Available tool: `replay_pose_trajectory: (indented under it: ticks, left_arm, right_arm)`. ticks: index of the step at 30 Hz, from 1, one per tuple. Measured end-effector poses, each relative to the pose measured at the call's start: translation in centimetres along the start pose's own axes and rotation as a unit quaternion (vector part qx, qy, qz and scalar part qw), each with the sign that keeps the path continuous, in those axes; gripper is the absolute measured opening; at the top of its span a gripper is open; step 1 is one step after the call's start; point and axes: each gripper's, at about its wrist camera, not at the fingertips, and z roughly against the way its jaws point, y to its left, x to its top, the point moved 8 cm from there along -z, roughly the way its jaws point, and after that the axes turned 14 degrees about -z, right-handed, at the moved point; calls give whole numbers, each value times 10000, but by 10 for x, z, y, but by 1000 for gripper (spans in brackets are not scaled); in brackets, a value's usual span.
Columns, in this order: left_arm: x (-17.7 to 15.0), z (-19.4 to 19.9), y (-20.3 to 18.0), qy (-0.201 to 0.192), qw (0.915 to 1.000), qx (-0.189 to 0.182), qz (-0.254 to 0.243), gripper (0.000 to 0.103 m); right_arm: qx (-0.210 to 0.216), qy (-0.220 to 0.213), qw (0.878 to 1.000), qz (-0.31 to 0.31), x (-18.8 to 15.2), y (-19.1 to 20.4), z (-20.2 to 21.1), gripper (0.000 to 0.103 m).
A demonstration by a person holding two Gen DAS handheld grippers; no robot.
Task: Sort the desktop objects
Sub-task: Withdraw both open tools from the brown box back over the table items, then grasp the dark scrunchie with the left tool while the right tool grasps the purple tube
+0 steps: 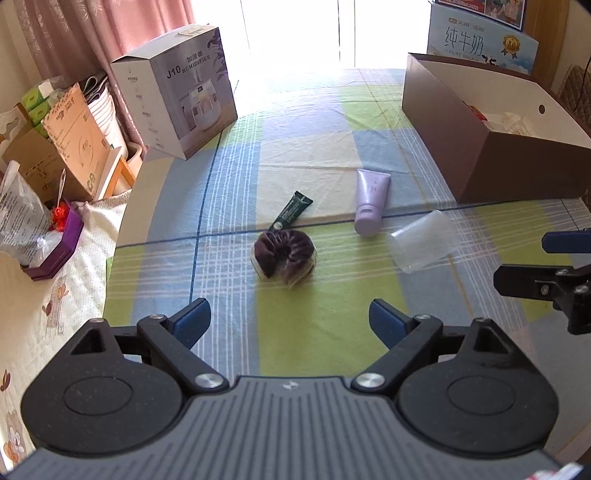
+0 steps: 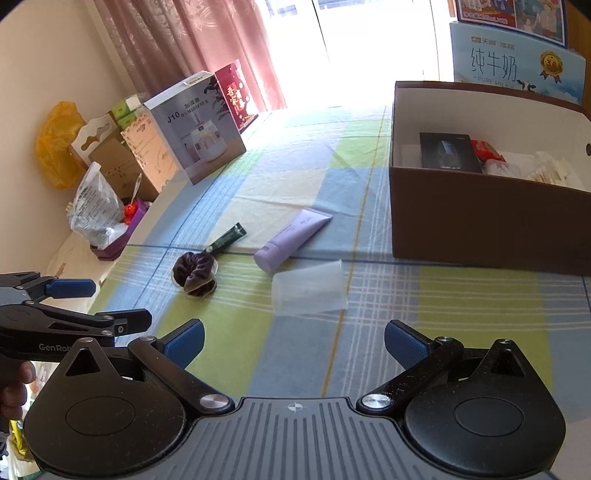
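Both grippers — left (image 1: 290, 319), right (image 2: 293, 341) — gape (empty) before scrunchie (image 1: 283, 256).

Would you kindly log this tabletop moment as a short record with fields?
surface: table with checked cloth
loose items: purple scrunchie; dark green tube; lilac tube; clear plastic cup, lying on its side
container: brown box, open, already holding items
left gripper: open, empty
right gripper: open, empty
background: humidifier box

Blown-out daylight from the window (image 1: 295, 29); curved fisheye edges.
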Motion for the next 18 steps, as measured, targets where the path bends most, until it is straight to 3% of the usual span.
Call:
replay_pose_trajectory:
  ticks: [18]
  left_arm:
    - [30, -92, 7, -205, 9963, -471, -692, 69]
  right_arm:
    - [-510, -58, 9977, -453, 23, -18, -48, 101]
